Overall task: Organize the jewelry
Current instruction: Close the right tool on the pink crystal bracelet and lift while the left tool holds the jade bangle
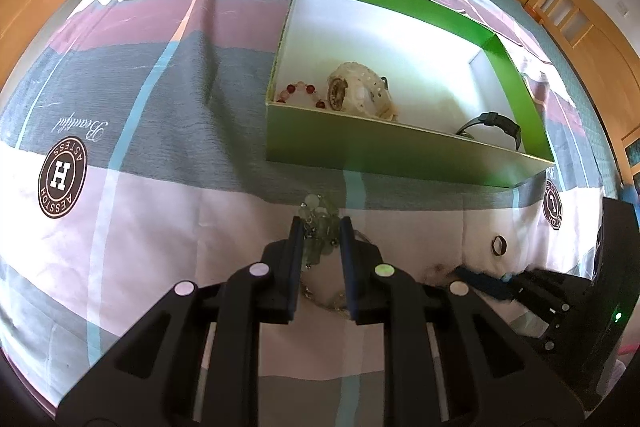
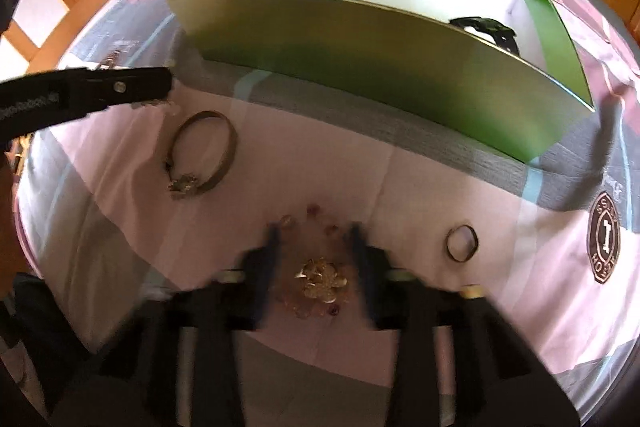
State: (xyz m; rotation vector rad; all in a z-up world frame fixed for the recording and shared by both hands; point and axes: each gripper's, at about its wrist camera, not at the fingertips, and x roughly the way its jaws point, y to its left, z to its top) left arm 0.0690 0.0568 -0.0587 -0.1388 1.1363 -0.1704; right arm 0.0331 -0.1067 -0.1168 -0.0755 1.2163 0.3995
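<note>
Near the green box (image 1: 400, 151), a pale bead bracelet (image 1: 320, 227), light, limp and slippery, is being clamped mid-strand by the left gripper (image 1: 321, 227), while the right gripper (image 2: 316, 235) is being held apart over a gold-flower bracelet (image 2: 320, 279).

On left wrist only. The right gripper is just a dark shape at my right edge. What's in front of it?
Observer: In the right wrist view, the right gripper is over a pink bead bracelet with a gold flower charm. It lies on the bedsheet.
Operator: Jaws?
Observer: Open, with one finger on each side of the bracelet, not closed on it. The fingers are motion-blurred.
Operator: Anything else loose nearby?
Observer: A metal bangle with a small ornament lies flat to the left of it. It is just below the tip of the left gripper, which holds your pale green bead bracelet.
</note>
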